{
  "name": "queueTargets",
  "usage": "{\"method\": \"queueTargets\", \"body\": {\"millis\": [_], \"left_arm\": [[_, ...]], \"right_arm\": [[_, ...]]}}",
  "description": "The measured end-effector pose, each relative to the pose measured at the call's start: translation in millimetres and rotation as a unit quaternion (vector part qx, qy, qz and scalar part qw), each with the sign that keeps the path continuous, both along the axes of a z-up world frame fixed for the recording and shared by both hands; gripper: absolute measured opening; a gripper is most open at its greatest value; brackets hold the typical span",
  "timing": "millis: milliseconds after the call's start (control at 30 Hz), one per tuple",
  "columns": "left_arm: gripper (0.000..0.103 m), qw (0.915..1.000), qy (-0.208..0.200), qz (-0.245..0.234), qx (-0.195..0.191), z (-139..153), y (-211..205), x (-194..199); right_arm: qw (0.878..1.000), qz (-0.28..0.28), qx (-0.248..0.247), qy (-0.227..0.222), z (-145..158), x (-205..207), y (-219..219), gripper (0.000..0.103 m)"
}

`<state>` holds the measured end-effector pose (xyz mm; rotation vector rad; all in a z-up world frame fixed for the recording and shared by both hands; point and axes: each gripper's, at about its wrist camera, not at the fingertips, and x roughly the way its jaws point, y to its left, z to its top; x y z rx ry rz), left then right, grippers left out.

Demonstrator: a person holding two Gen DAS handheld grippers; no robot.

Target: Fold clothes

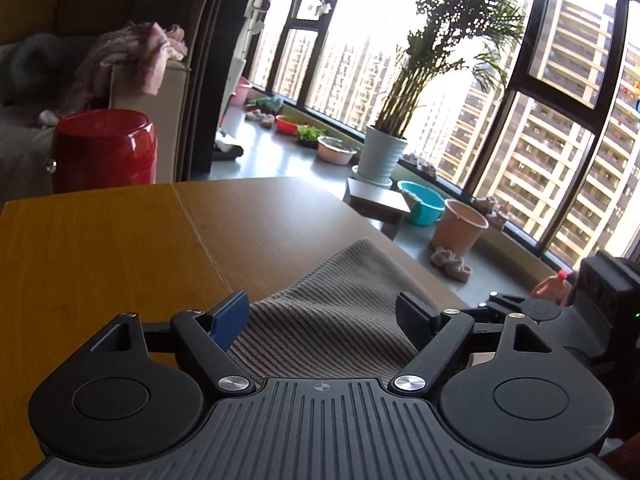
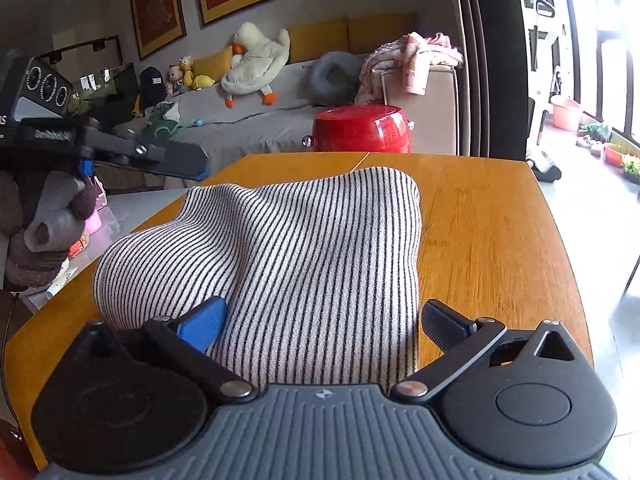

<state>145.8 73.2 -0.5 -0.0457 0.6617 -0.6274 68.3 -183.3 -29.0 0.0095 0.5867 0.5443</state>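
A striped knit garment (image 2: pixel 288 256) lies bunched on the wooden surface (image 2: pixel 492 240), humped at its left side and flatter toward its right edge. The right hand-held gripper (image 2: pixel 320 324) stands spread wide at the near hem, jaws either side of the cloth and pinching nothing. The left hand-held gripper (image 1: pixel 324 316) is likewise spread over the garment's near part, its pads clear of the fabric (in the right wrist view it hangs above the garment's far-left corner). The knit looks soft, light and limp: it would likely sag and slide rather than hold a crease, so a hold on a hem edge or corner, taking both layers, seems best. The surface around the garment carries nothing else, so nothing stands in the way of a fold. Beyond its far edge stand a red stool (image 2: pixel 360 128) and a sofa (image 2: pixel 280 92) with a plush duck (image 2: pixel 256 64); a potted palm (image 1: pixel 384 152) stands by the window (image 1: pixel 552 140), well apart.
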Motion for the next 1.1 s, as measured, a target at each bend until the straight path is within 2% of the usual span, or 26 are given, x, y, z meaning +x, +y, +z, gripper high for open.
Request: {"method": "queueTargets", "body": {"millis": [67,133,200,267,300,400,567,667,733,767,867,900,1033,1100], "left_arm": [[0.082,0.9996,0.012,0.005,0.025,-17.2,-5.8,5.5],[0.085,0.9998,0.014,0.007,0.015,-27.0,-2.0,7.0],[0.085,0.9997,0.02,0.011,-0.002,-26.8,3.5,8.8],[0.085,0.9998,0.017,0.011,0.0,-25.5,4.4,8.0],[0.085,0.9998,0.012,0.012,0.004,-23.8,4.1,6.6],[0.085,0.9996,-0.015,0.019,0.013,-8.3,5.9,-6.7],[0.091,0.9983,-0.029,-0.018,-0.047,19.2,22.8,-40.1],[0.092,0.9984,-0.016,-0.04,-0.036,10.8,17.8,-52.1],[0.091,0.9996,0.004,-0.029,0.002,-9.4,11.6,-50.6],[0.093,0.9996,0.016,-0.021,0.012,-19.3,10.9,-47.0],[0.097,0.9953,0.08,-0.011,-0.053,-40.5,24.5,-36.0],[0.097,0.9941,0.088,-0.01,-0.064,-43.5,27.0,-34.4],[0.098,0.9952,0.076,-0.013,-0.06,-44.9,26.7,-37.8],[0.098,0.9957,0.071,-0.013,-0.059,-45.0,26.6,-39.4]], "right_arm": [[1.0,0.001,-0.001,-0.002,5.2,-2.8,-1.0,0.103],[1.0,0.004,0.002,-0.007,15.0,-4.5,-3.2,0.103],[1.0,0.003,-0.001,-0.024,25.9,-5.8,-5.1,0.103],[0.999,-0.003,-0.032,-0.029,26.5,-0.4,-1.6,0.103],[0.998,-0.008,-0.058,-0.019,21.1,5.4,2.9,0.103],[0.998,-0.029,-0.053,0.005,7.6,15.0,6.9,0.103],[0.999,-0.031,-0.044,0.007,4.0,15.2,3.2,0.103],[0.999,-0.031,-0.033,0.013,1.8,16.1,-0.3,0.103],[0.999,-0.033,-0.028,0.016,1.2,16.7,-0.9,0.103],[0.999,-0.034,-0.026,0.018,0.9,17.1,-1.2,0.103],[0.999,-0.03,-0.036,0.011,9.5,15.7,0.2,0.103],[0.999,-0.027,-0.042,0.008,13.7,15.2,0.8,0.103],[0.997,-0.03,-0.057,-0.039,39.6,19.5,3.9,0.103],[0.994,-0.049,-0.081,-0.046,42.1,31.6,9.4,0.103]]}}
